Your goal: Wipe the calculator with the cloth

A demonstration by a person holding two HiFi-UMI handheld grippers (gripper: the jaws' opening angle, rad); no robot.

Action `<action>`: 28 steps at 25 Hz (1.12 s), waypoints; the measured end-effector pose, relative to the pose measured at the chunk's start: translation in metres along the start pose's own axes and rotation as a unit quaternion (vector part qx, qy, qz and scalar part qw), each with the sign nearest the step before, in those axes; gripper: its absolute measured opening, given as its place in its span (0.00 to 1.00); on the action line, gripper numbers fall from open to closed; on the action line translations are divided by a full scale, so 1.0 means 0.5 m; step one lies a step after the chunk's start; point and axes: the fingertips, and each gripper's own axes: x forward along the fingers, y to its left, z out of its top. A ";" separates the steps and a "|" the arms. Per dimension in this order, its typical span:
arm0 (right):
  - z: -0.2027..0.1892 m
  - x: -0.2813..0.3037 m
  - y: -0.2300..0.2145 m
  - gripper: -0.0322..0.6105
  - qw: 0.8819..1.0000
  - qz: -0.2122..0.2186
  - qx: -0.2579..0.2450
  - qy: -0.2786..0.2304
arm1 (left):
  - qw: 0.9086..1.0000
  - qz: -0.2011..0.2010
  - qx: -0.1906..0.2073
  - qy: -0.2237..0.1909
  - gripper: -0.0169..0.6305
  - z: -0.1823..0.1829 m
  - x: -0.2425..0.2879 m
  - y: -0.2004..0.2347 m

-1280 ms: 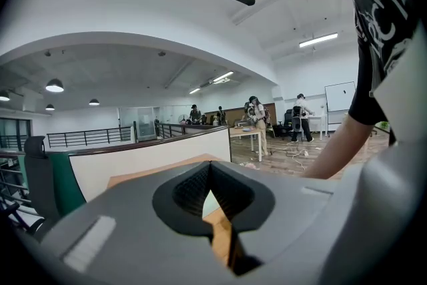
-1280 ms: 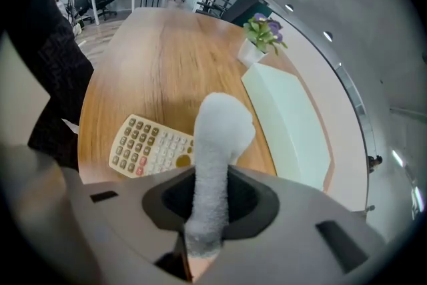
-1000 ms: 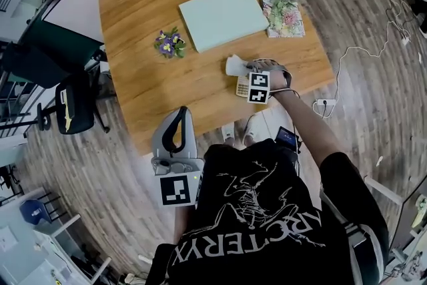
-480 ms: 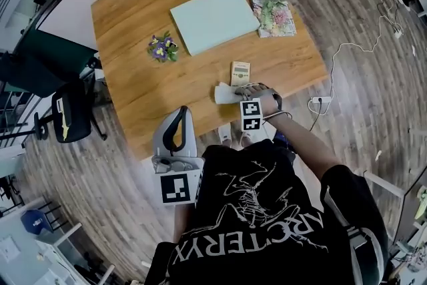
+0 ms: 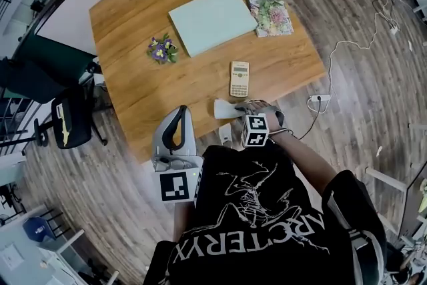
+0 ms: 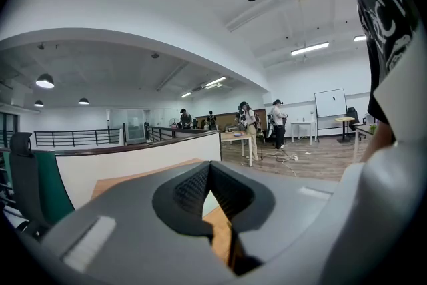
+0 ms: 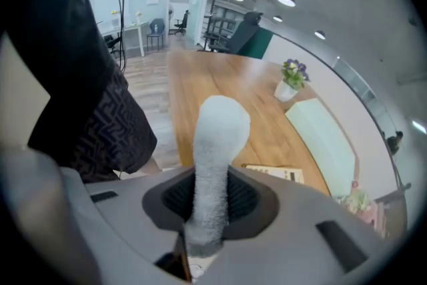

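Note:
A beige calculator [image 5: 239, 79] lies flat on the wooden table [image 5: 133, 90], a little in from the near edge. My right gripper [image 5: 235, 110] is shut on a pale grey cloth [image 5: 223, 109] and hovers at the table's near edge, a short way in front of the calculator and apart from it. In the right gripper view the cloth [image 7: 213, 143] stands up between the jaws as a rolled wad, and the calculator [image 7: 273, 173] shows just beyond it. My left gripper [image 5: 179, 115] is held off the table's near edge. Its jaws [image 6: 210, 170] meet with nothing between them.
A mint-green board [image 5: 212, 19] lies at the table's far middle. A floral magazine [image 5: 269, 12] is to its right and a small flower pot [image 5: 160, 49] to its left. A dark chair [image 5: 63, 118] stands left of the table. A power strip [image 5: 317, 99] with cable lies on the floor.
My right gripper has drawn back with the cloth from on top of the calculator to the table's near edge, leaving the calculator uncovered. The left gripper has stayed put.

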 end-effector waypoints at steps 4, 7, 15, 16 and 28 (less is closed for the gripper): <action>0.032 -0.111 -0.070 0.20 0.993 -0.068 0.077 -0.061 | 1.000 -0.015 0.015 -0.023 0.03 0.016 0.014 0.000; 0.044 -0.242 -0.149 0.20 0.967 -0.137 0.153 -0.152 | 0.999 -0.031 0.014 -0.017 0.03 0.021 0.027 -0.017; -0.016 -0.628 -0.293 0.20 0.830 -0.321 0.301 -0.343 | 0.997 -0.067 0.026 -0.027 0.03 0.047 0.056 -0.064; -0.031 -0.660 -0.297 0.20 0.819 -0.338 0.305 -0.350 | 0.997 -0.068 0.027 -0.028 0.03 0.051 0.060 -0.067; -0.091 -0.863 -0.278 0.20 0.712 -0.432 0.347 -0.431 | 0.995 -0.072 0.039 -0.058 0.03 0.093 0.100 -0.079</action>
